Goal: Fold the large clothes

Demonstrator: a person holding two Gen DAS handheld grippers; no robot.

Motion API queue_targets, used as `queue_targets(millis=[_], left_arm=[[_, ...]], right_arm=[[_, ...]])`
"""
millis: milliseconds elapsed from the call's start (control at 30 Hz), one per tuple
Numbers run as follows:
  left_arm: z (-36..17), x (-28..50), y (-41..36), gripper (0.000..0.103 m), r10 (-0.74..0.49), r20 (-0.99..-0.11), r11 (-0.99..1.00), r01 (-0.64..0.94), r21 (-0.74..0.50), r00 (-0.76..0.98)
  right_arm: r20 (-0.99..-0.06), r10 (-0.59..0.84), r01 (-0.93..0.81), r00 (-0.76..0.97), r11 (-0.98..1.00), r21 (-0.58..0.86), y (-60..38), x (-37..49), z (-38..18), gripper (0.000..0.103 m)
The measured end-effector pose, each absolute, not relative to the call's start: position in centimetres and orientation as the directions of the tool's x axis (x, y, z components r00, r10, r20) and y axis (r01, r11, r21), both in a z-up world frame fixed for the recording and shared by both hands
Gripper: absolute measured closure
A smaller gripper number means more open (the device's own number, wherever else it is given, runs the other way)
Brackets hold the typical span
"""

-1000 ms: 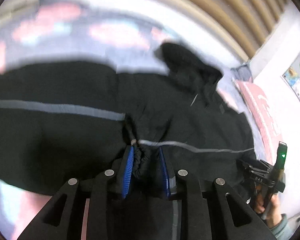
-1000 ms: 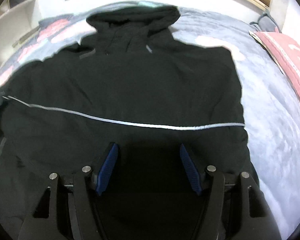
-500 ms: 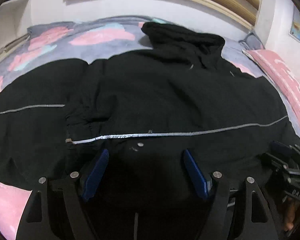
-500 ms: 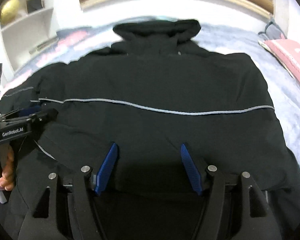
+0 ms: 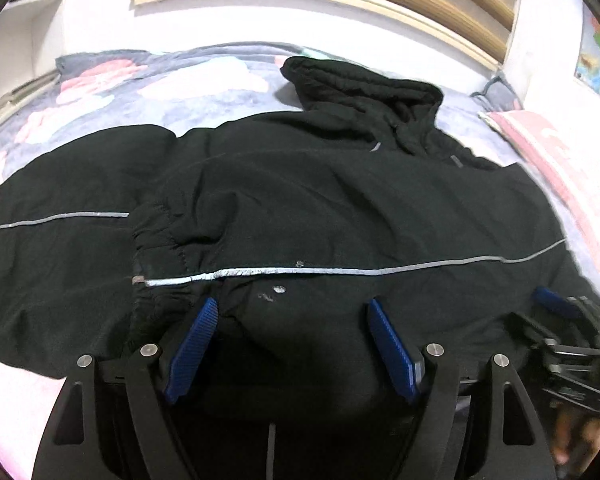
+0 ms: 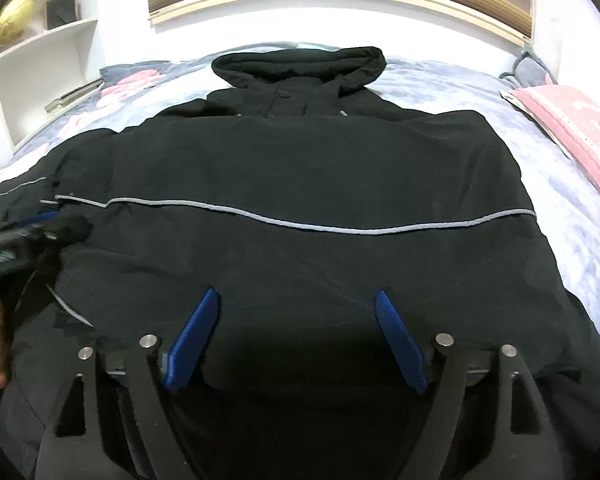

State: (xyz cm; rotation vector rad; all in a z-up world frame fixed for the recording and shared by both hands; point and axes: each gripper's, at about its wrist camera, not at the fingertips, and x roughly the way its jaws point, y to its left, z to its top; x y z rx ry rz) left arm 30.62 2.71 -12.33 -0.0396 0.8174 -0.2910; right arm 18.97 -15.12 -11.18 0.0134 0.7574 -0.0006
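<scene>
A black hooded jacket (image 6: 300, 184) lies spread flat on a bed (image 6: 480, 88) with a grey-blue, pink-patched cover, its hood (image 6: 300, 64) pointing toward the far white wall and its hem nearest the cameras. At the far left of the right wrist view, white shelves (image 6: 40, 40) stand past the bed's left edge, and bare cover shows between them and the jacket. In the left wrist view a sleeve (image 5: 60, 216) reaches out to the left, its gathered cuff (image 5: 156, 236) folded back onto the body beside the grey reflective stripe (image 5: 340, 272). The left claw (image 5: 292, 336) hovers just above the hem with both blue pads wide apart and nothing pinched between them; its jaws have just been opening. The right claw (image 6: 296, 332) hangs over the hem further right, its jaws likewise spread and just opened wider, with fabric beneath but not clamped. The stripe (image 6: 300, 220) runs across the chest between both side edges. Right of the jacket's right edge lies a broad strip of open cover, then a pink pillow (image 6: 572, 128) at the bed's right side.
</scene>
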Motion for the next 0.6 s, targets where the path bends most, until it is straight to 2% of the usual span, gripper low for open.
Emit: queue_targets(millis=[100, 267, 400, 467, 600], left_arm=[[-9.6, 29.6, 5.3, 0.025, -0.316, -0.696, 0.948, 0.235, -0.213, 0.644], [-4.9, 28.5, 16.4, 0.025, -0.249, -0.66, 0.964, 0.111, -0.243, 0.709], [-5.1, 28.5, 29.4, 0.025, -0.074, -0.659, 0.956, -0.134, -0.26, 0.748], [-6.0, 27.9, 36.6, 0.025, -0.059, -0.639, 0.893, -0.246, -0.377, 0.767], [-8.3, 27.4, 44.8, 0.025, -0.118, -0.568, 0.74, -0.309, -0.597, 0.815]], right_arm=[[-0.688, -0.01, 0.014, 0.726, 1.0, 0.001, -15.1, 19.1, -11.2, 0.016], [-0.686, -0.012, 0.017, 0.727, 1.0, 0.002, -15.2, 19.1, -11.2, 0.016], [-0.684, -0.011, 0.017, 0.729, 1.0, 0.002, -15.3, 19.1, -11.3, 0.015], [-0.683, -0.013, 0.018, 0.73, 1.0, 0.001, -15.2, 19.1, -11.3, 0.015], [-0.682, -0.015, 0.018, 0.732, 1.0, -0.002, -15.3, 19.1, -11.3, 0.014]])
